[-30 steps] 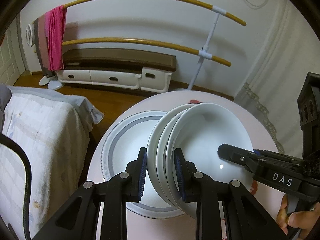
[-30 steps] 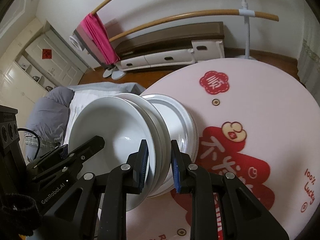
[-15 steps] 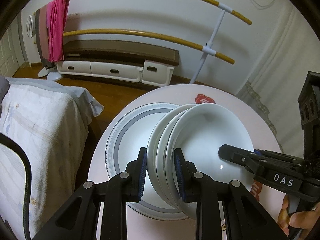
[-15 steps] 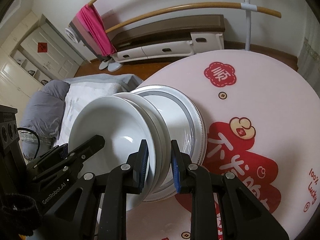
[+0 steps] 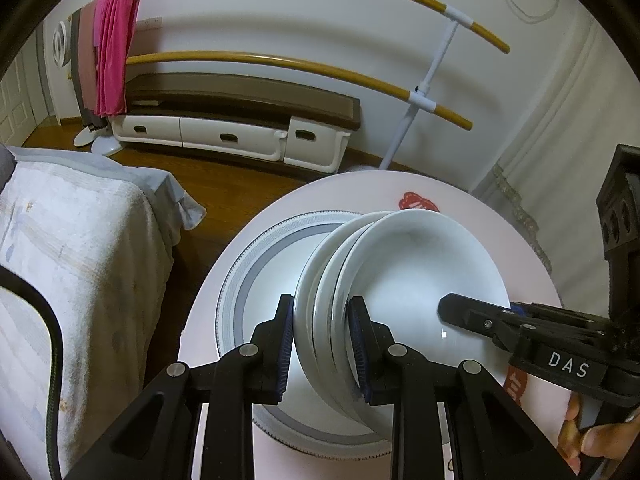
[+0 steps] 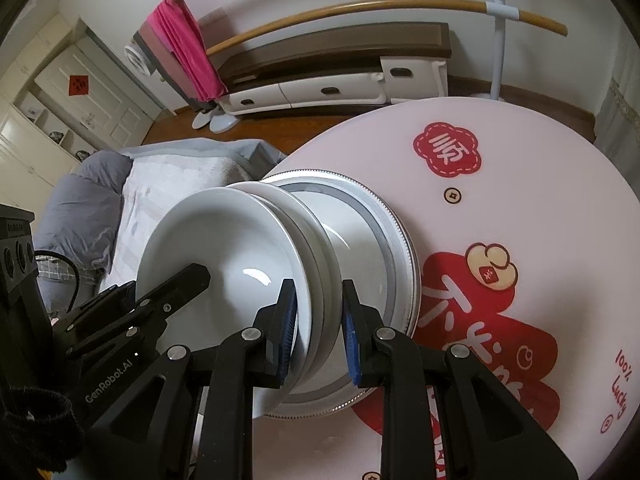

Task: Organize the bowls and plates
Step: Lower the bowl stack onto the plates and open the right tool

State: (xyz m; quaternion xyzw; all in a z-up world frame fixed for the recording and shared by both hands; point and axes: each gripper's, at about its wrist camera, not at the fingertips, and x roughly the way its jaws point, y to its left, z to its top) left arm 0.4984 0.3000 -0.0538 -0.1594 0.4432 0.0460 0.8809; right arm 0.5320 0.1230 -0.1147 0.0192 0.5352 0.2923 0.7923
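Observation:
A stack of white bowls (image 5: 416, 272) hangs just above a large plate with a grey patterned rim (image 5: 248, 276) on the round pink table. My left gripper (image 5: 322, 344) is shut on the stack's near rim, its blue pads pressing both sides. In the right wrist view the same white bowls (image 6: 240, 248) are clamped at the opposite rim by my right gripper (image 6: 318, 328), also shut. The grey-rimmed plate (image 6: 384, 240) lies beneath the stack. Each gripper shows in the other's view, the right gripper (image 5: 520, 332) at the right, the left gripper (image 6: 152, 304) at the left.
The round pink table (image 6: 520, 200) carries red prints. A bed with pale covers (image 5: 72, 264) stands close to the table's left. A low white and brown cabinet (image 5: 240, 128) and a rack with a pink cloth (image 5: 114, 48) line the far wall.
Both grippers carried the bowl stack a little lower and further over the grey-rimmed plate; more of the plate and table shows now. The grips are unchanged.

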